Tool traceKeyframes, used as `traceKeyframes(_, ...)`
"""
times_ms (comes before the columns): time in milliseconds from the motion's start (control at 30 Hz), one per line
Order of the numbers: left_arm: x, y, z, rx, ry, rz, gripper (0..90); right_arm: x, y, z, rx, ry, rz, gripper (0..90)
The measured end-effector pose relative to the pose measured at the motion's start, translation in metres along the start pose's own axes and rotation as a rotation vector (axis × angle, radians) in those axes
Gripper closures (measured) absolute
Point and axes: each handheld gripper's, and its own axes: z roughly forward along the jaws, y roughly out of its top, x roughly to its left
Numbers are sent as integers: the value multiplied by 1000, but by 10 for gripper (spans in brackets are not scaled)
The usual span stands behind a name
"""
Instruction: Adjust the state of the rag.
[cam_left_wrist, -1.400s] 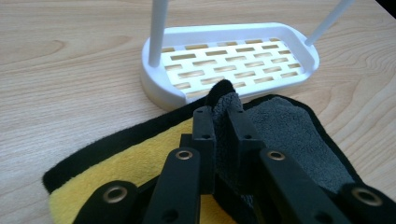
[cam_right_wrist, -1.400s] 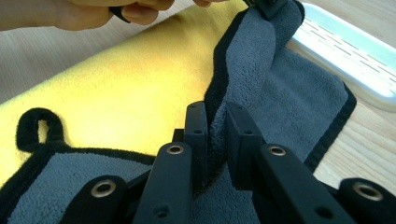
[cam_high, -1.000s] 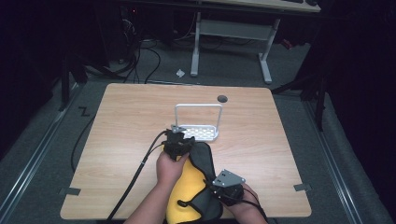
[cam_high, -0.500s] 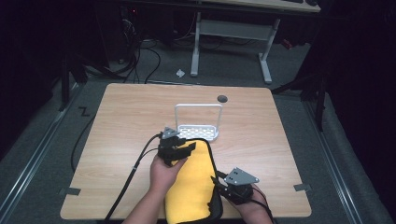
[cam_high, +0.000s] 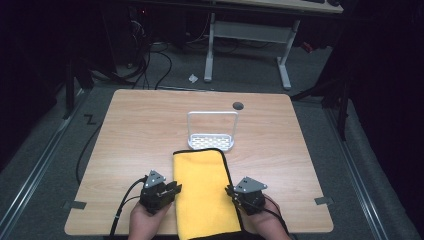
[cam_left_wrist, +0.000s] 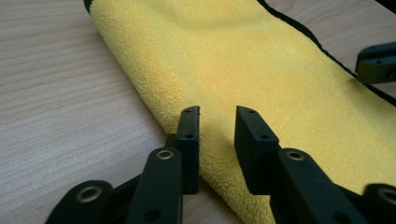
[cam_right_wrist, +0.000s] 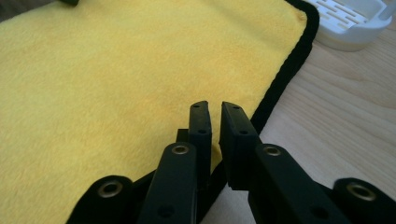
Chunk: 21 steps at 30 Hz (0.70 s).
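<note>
One yellow cloth (cam_high: 205, 192) with a black hem lies flat on the table (cam_high: 130, 130), running from mid-table toward 6 o'clock, where its near end hangs at the table's edge. Two grippers flank it, one at each long side, each held in a hand that enters from 6 o'clock. The left gripper (cam_high: 172, 189) sits at the cloth's 9 o'clock edge, jaws pointing toward 3 o'clock; the left gripper view shows its jaws apart by a modest gap over the folded, fluffy edge (cam_left_wrist: 154, 100), gripping nothing. The right gripper (cam_high: 231, 192) sits at the cloth's 3 o'clock edge, pointing toward 9 o'clock; the right gripper view shows its jaws nearly closed, a thin slit between them, above the black hem (cam_right_wrist: 280, 79), and nothing is seen pinched. One white slotted tray (cam_high: 211, 141) with an upright wire handle stands just beyond the cloth's far end at 12 o'clock; the right gripper view catches its corner (cam_right_wrist: 350, 21). One dark round spot (cam_high: 238, 105) marks the table farther toward 1 o'clock.
</note>
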Motion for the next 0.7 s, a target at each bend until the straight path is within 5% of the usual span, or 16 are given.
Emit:
traceKeyframes(133,-3,7,3,-20,-1,27,671,-6,11,11,0,-14,25,764)
traceKeyframes(300,-2,12,17,49,52,92,720,-23,30,38,26,-13,78,780)
traceKeyframes(433,1,10,19,50,52,94,739,-28,34,56,65,-10,88,780)
traceKeyframes(700,-3,6,17,53,7,105,726,-22,24,44,68,-12,50,779)
